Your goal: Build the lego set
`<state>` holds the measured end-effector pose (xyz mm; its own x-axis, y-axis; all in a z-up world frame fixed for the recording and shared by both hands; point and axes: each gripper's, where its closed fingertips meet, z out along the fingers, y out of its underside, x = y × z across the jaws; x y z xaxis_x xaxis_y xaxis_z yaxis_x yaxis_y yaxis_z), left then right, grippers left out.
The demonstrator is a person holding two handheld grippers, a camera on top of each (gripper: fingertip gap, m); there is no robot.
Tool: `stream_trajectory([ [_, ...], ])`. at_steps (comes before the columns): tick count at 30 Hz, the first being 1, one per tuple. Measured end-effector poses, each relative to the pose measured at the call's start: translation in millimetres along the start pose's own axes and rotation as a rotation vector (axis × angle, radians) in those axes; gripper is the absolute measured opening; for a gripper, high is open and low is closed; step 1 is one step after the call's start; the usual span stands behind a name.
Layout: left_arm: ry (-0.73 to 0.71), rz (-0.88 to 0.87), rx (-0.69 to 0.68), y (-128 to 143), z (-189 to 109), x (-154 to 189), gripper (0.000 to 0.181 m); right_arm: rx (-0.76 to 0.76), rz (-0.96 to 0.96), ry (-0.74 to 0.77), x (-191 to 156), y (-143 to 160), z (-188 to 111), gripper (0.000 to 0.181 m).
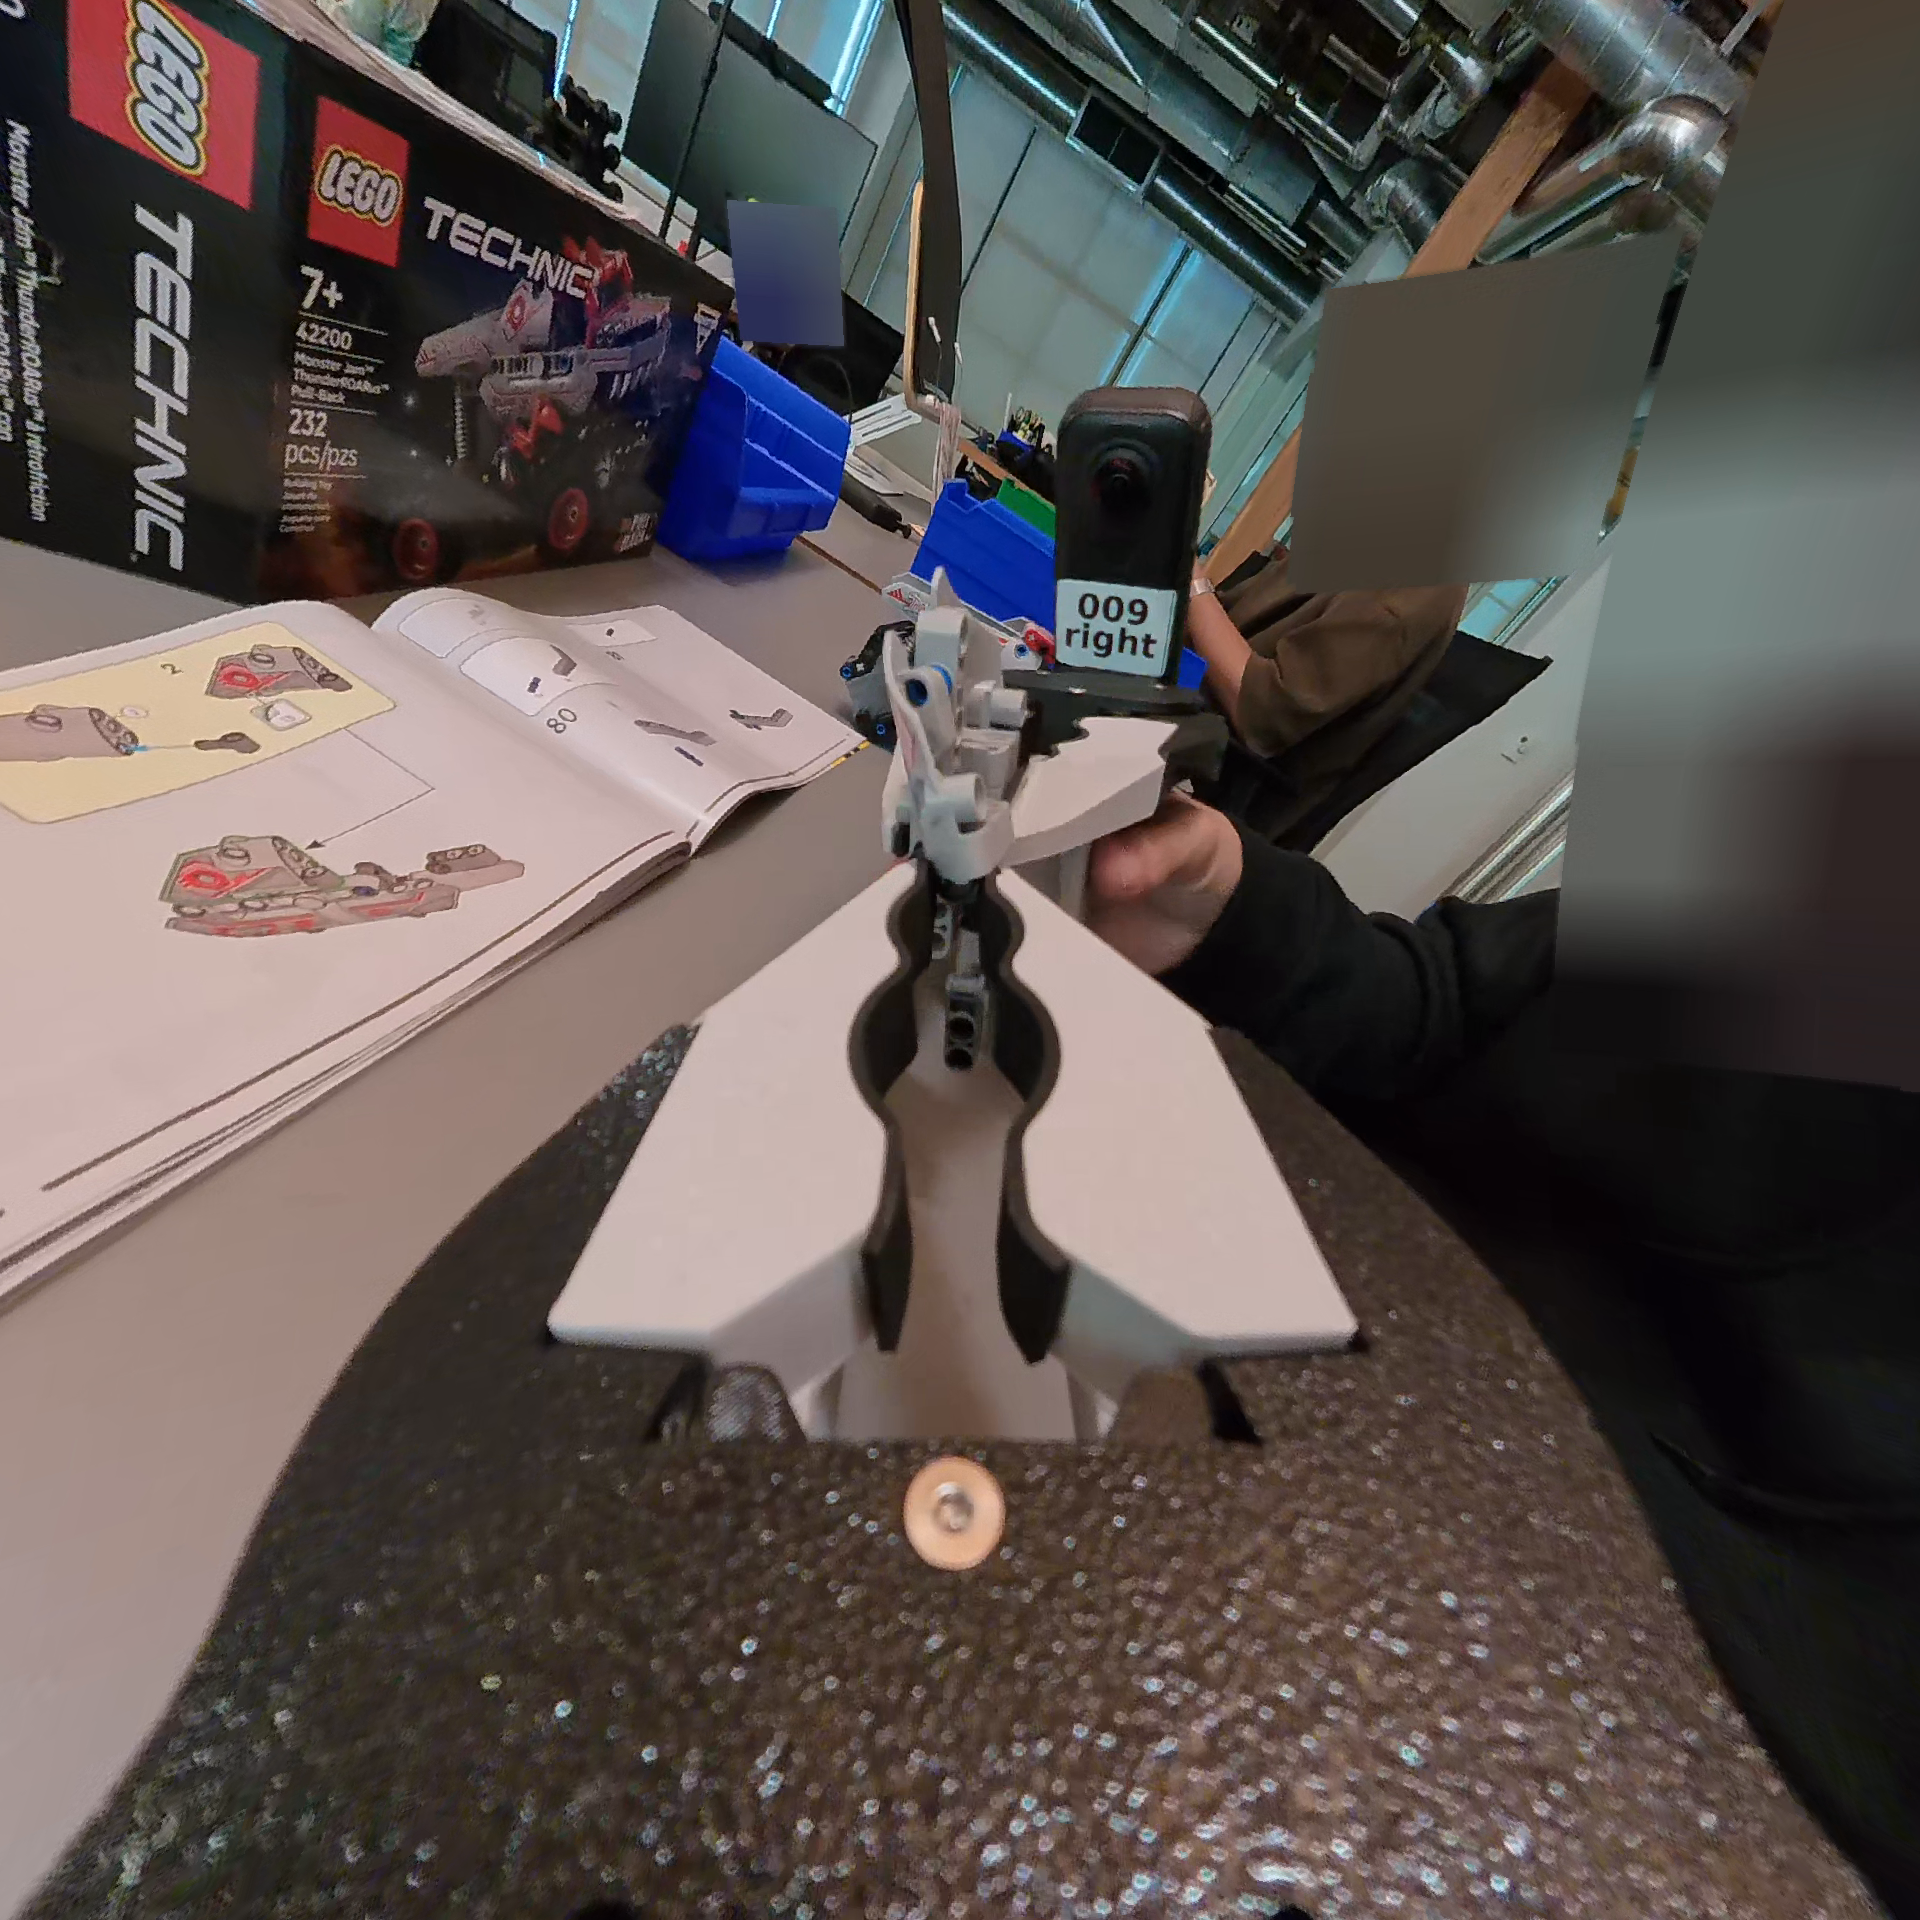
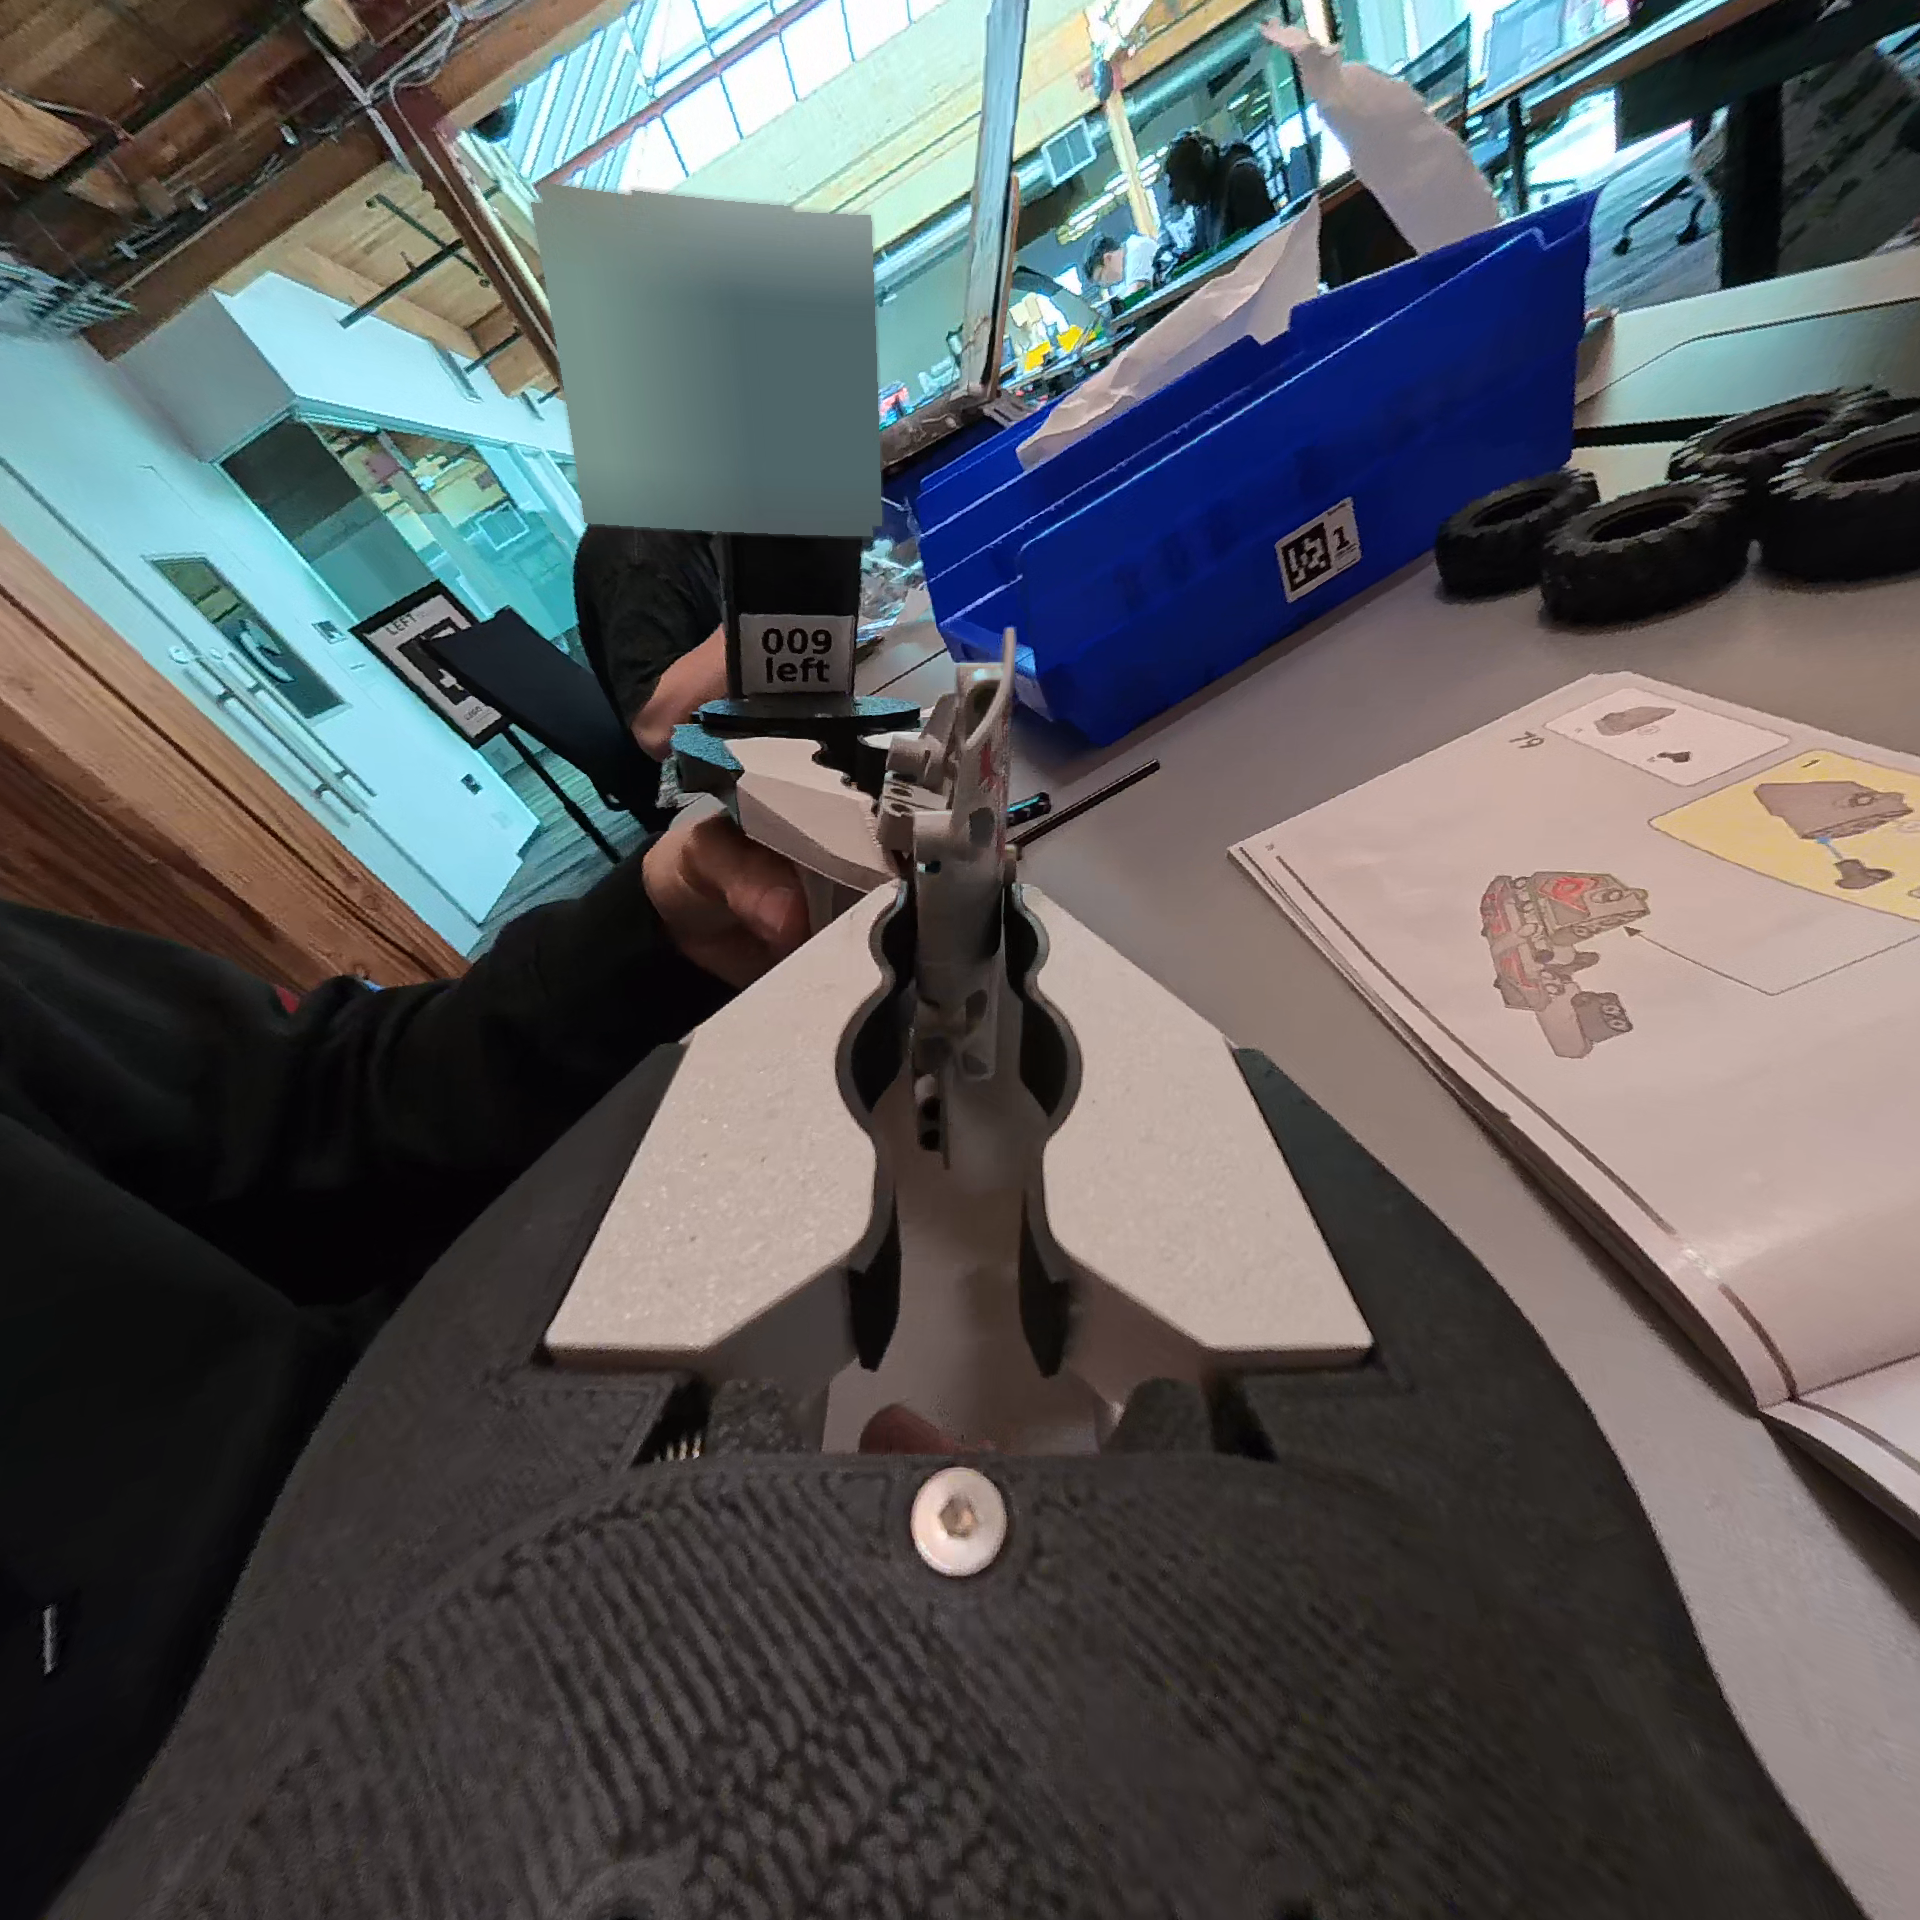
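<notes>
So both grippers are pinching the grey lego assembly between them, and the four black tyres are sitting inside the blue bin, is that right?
Not quite. The black tyres lie loose on the table beside the blue bin, not inside it, as the right wrist view shows. The rest holds: the left gripper and right gripper both pinch the grey lego assembly.

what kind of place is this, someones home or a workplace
Most likely a shared workshop or lab office, not a home: exposed ceiling ducts, long desks with a monitor, and blue parts bins on the grey table beside the open instruction booklet.
</notes>
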<state>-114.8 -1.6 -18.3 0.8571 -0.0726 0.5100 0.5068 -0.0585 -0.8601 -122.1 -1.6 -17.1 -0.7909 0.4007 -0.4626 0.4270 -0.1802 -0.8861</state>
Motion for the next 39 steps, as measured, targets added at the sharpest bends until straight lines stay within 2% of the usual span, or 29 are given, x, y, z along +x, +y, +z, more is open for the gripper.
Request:
stream_trajectory([
  [3,-0.004,0.011,0.001,0,1,0,0.004,0.015,-0.016,0.034,2,-2,0,0.016],
  [4,-0.016,0.013,0.002,0,1,-1,0.004,0.018,-0.013,0.067,7,-2,-1,0.023],
  [7,0.002,0.005,0.013,-2,0,1,0.004,0.022,-0.017,0.020,1,-4,-2,0.014],
  [15,0.056,-0.035,0.053,-6,-3,4,0.004,0.069,0.010,-0.003,-2,-10,0,0.014],
  [20,0.026,-0.023,0.050,-6,-2,1,0.004,0.031,0.058,0.019,-2,-8,1,0.014],
  [26,-0.038,0.051,0.006,-2,-1,-4,0.004,-0.004,0.207,-0.067,-5,-2,-3,0.014],
  [39,-0.003,-0.003,0.047,-6,-2,-2,0.004,-0.074,0.154,-0.062,-9,7,0,0.015],
])
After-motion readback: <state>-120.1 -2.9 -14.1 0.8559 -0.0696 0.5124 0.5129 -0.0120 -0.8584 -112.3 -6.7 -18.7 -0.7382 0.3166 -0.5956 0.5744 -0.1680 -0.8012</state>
